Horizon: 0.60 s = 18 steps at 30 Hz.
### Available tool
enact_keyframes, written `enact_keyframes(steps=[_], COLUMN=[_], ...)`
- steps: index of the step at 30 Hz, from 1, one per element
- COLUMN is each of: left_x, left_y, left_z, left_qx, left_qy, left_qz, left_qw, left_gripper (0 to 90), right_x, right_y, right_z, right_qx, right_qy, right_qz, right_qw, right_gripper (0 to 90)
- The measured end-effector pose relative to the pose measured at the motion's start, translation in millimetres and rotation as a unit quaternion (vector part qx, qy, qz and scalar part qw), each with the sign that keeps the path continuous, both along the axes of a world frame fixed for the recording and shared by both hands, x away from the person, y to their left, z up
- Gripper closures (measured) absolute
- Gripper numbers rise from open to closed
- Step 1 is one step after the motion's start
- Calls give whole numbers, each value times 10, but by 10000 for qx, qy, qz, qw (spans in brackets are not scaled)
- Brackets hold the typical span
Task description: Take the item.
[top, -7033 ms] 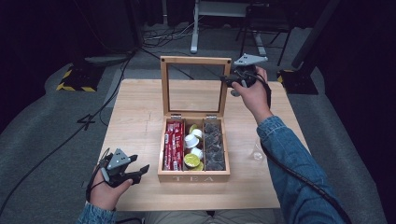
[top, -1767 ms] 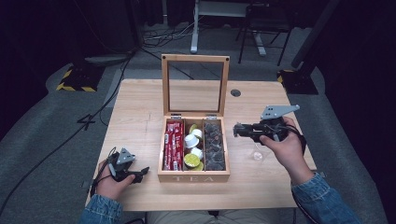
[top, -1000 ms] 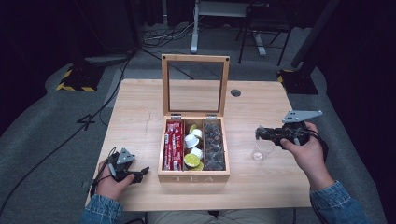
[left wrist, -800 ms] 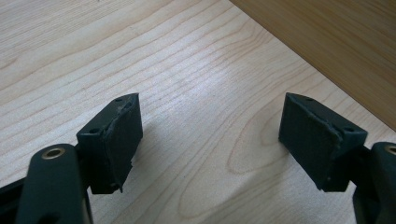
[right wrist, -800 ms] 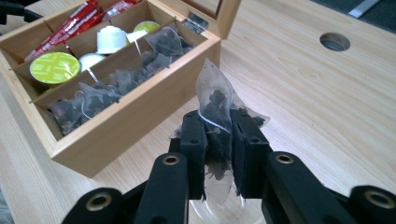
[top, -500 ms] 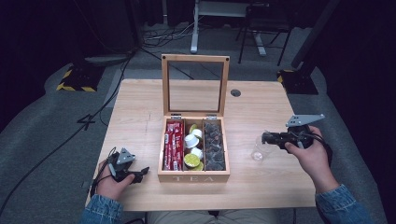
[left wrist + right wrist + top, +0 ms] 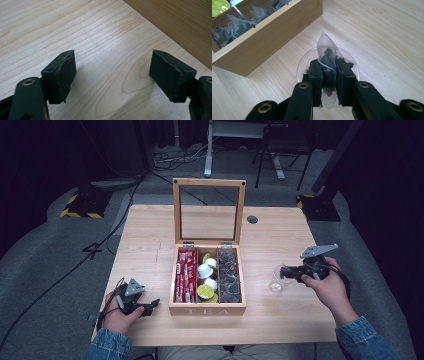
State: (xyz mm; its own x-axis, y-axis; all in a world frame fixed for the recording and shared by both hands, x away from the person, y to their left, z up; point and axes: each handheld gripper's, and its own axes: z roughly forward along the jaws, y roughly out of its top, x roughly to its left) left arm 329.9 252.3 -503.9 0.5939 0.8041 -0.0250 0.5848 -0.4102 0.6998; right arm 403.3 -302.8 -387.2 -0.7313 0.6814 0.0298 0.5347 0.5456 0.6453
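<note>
Right gripper view: we see the right gripper (image 7: 329,75) clamped on a tea bag (image 7: 327,53), above the glass cup (image 7: 355,70) near the table's (image 7: 280,315) right edge.
Left gripper (image 7: 112,75): we find its jaws apart, near the front-left corner.

A high view looks down the table (image 7: 150,245); two close gripper views share its wooden top.

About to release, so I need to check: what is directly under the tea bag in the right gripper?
The clear glass stands right below the tea bag, which the right gripper pinches over its rim. The jaws cover the bag's lower part and most of the glass's inside.
</note>
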Motion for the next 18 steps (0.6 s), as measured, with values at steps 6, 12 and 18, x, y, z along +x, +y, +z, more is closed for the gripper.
enact_keyframes(steps=[6,12,18], left_x=[0,-1,3], left_y=[0,-1,1], left_z=[0,1,1], left_qx=[1,0,-8], left_qy=[0,2,10], left_qz=[0,6,-5], left_qw=[10000,10000,10000], left_gripper=[220,220,220], right_x=[14,13,20], right_y=[16,2,-27], right_z=[-30,-25,-24], right_qx=[-115,-72,51], right_qy=[17,-11,-34], right_qz=[10,-106,-179], right_qw=[9999,9999,9998], right_gripper=[746,624,579])
